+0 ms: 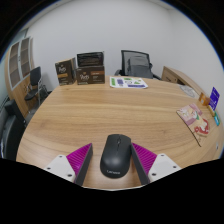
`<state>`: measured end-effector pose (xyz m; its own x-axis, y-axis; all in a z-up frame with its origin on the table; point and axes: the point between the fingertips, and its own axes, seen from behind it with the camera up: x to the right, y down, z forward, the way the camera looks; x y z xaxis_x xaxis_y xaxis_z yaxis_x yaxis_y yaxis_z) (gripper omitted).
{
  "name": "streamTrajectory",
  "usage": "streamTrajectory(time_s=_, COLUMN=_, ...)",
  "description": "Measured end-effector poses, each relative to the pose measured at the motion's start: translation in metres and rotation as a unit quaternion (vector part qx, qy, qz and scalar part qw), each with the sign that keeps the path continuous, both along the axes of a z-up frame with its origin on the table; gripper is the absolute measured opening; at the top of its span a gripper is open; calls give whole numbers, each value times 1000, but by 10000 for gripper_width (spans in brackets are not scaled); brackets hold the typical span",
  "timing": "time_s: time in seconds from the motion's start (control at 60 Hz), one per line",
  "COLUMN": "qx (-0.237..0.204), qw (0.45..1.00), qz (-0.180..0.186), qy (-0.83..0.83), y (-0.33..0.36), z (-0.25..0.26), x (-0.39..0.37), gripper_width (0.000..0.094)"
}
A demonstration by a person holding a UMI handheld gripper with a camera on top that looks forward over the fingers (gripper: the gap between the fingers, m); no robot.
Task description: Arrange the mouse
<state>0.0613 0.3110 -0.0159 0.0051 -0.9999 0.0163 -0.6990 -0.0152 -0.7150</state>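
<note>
A black mouse point(115, 152) with pale lettering on its rear lies between my gripper's two fingers over the round wooden table point(110, 108). My gripper point(113, 163) is closed on the mouse. The pink pads point(82, 158) touch its left and right sides with no gap showing. I cannot tell whether the mouse rests on the table or is lifted slightly.
Two dark boxes point(80, 70) stand at the table's far edge, with a leaflet point(128, 82) lying to their right. A black office chair point(136, 64) is behind the table. Colourful packets point(200, 118) lie at the right edge. Shelving point(22, 75) stands at the left.
</note>
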Motion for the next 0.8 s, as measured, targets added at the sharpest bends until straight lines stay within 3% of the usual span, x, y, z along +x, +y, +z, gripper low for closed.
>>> streamTrajectory(time_s=0.05, qx=0, qw=1000, qz=2, qy=0, y=1, z=-1, x=2, gripper_width=699)
streamTrajectory(time_s=0.117, qx=0, qw=1000, qz=-1, qy=-1, y=-2, z=0, x=3, gripper_width=497)
streamTrajectory(time_s=0.233, qx=4, qw=1000, qz=1, qy=5, y=0, z=-1, x=2, gripper_width=453)
streamTrajectory(time_s=0.317, qx=11, qw=1000, qz=4, qy=8, y=-1, z=-1, x=1, gripper_width=365)
streamTrajectory(time_s=0.45, qx=3, qw=1000, qz=13, qy=7, y=-8, z=10, x=0, gripper_width=317)
streamTrajectory(time_s=0.55, qx=11, qw=1000, qz=10, qy=-14, y=-21, z=49, x=9, gripper_width=318)
streamTrajectory(time_s=0.65, qx=11, qw=998, qz=-13, qy=-62, y=-67, z=115, x=38, gripper_width=318)
streamTrajectory(time_s=0.8, qx=-16, qw=992, qz=-70, qy=-102, y=-196, z=179, x=89, gripper_width=317)
